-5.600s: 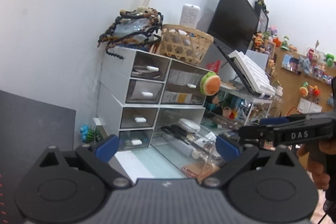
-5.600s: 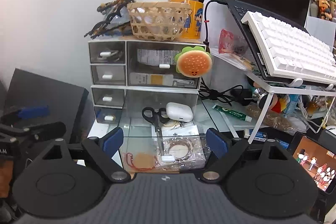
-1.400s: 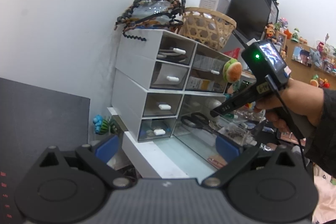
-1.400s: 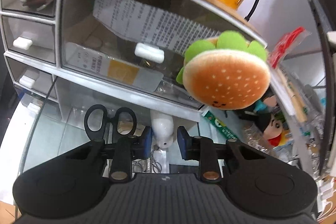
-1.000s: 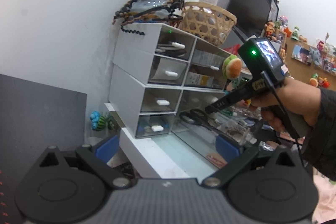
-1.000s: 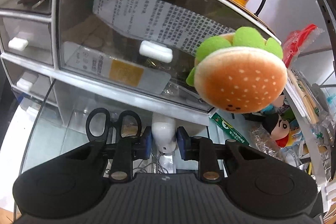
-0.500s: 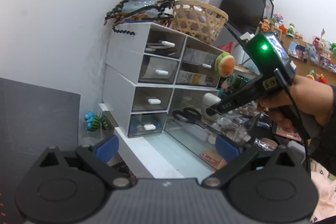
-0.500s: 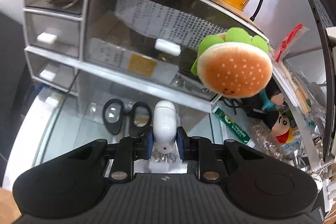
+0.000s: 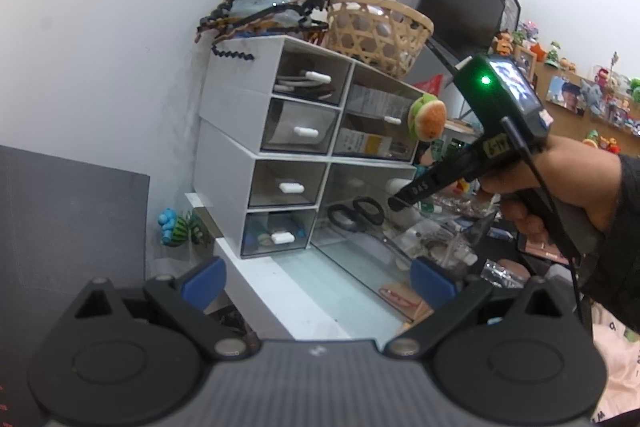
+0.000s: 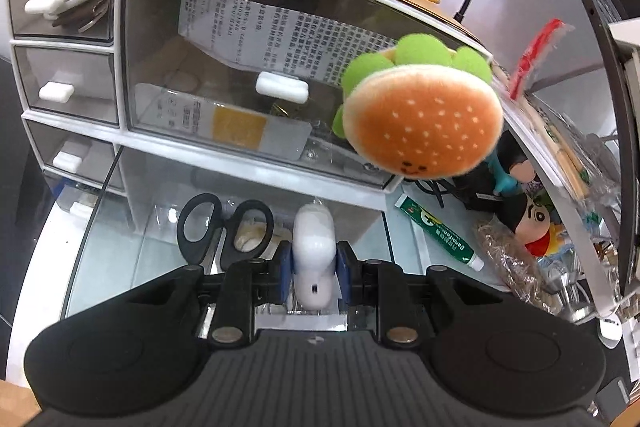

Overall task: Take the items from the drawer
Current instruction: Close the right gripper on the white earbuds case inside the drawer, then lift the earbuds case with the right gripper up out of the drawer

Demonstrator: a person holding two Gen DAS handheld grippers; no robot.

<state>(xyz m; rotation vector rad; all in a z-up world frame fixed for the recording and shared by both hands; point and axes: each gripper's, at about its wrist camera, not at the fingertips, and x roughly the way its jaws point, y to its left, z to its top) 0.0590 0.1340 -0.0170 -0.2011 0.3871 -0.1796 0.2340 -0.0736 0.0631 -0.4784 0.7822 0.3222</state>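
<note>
Gripping a white case (image 10: 313,259) (scissors (image 10: 224,231) beside), right gripper (image 10: 313,279) over drawer (image 10: 120,267).

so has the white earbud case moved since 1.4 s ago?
Yes. The white earbud case, clamped in the right tool, has come forward out of the open drawer: it now ends level with the scissors handles, no longer beyond them.

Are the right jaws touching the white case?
Touching. In the right wrist view the right gripper has both blue pads pressed against the sides of the white case, with no gap on either side. The scissors lie apart, left of it.
</note>
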